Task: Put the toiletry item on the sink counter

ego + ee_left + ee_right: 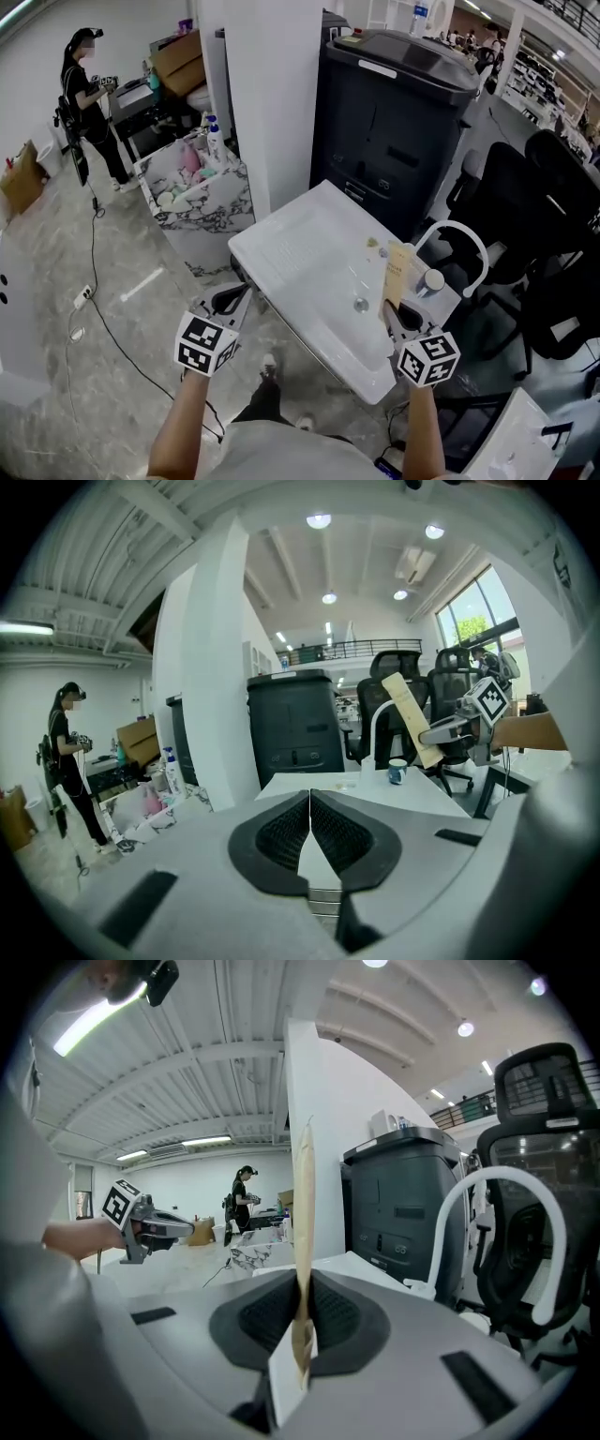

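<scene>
My right gripper (pixel 302 1321) has its jaws pressed on the lower end of a flat tan packet (pixel 304 1232), so they are apart only by the thickness of the packet. The packet stands upright. In the head view it is held above the right part of the white sink counter (pixel 300 248), near the curved white faucet (pixel 452 236) and a small cup (pixel 432 280); I cannot tell if it touches the counter. My left gripper (pixel 310 829) is closed with nothing in it, the pads meeting, and it hangs near the left edge of the counter. Behind the counter stands a big dark cabinet (pixel 394 112), and a person (pixel 89 103) stands far on the left.
</scene>
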Demonstrator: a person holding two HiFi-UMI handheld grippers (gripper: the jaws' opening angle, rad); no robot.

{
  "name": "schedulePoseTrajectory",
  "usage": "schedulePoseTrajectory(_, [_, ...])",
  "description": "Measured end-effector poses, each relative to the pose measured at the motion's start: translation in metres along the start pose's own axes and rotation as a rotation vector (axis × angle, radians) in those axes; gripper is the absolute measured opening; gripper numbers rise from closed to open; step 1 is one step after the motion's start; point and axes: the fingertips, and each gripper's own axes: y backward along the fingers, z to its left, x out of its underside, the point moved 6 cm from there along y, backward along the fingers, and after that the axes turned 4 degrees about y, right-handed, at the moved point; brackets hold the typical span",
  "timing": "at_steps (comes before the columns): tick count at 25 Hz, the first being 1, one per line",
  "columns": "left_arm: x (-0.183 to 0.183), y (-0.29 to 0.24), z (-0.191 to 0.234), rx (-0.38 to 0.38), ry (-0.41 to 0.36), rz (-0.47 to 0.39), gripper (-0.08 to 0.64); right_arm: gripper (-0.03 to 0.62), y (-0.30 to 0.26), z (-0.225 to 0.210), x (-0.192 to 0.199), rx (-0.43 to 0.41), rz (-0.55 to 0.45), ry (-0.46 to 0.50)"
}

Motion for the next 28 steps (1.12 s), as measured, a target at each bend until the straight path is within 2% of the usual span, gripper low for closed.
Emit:
schedulePoseTrajectory(6, [-0.006, -0.059, 0.074, 0.017, 0.018, 0.005, 0.011, 0.026, -0.086, -0.02, -0.009, 0.036, 0.045, 0.005])
schedulePoseTrajectory(12, [0.003, -0.111, 0.14, 0.037, 0.085, 0.032, 0.011, 0.029, -0.177, -0.045, -0.003, 0.067, 0.174, 0.019])
schedulePoseTrajectory(21, [0.028, -0.185, 0.213, 0.113, 0.155, 0.13, 0.011, 0.031, -0.303, -0.071, 0.043, 0.084, 0.485, 0.204])
schedulePoseTrajectory(25, [0.035, -0.224, 0.232, 0.144, 0.166, 0.159, 0.011, 0.031, -0.348, -0.081, 0.069, 0.075, 0.598, 0.262])
schedulePoseTrajectory(28, [0.041, -0.246, 0.24, 0.169, 0.173, 0.176, 0.011, 0.032, -0.376, -0.087, 0.089, 0.071, 0.691, 0.358])
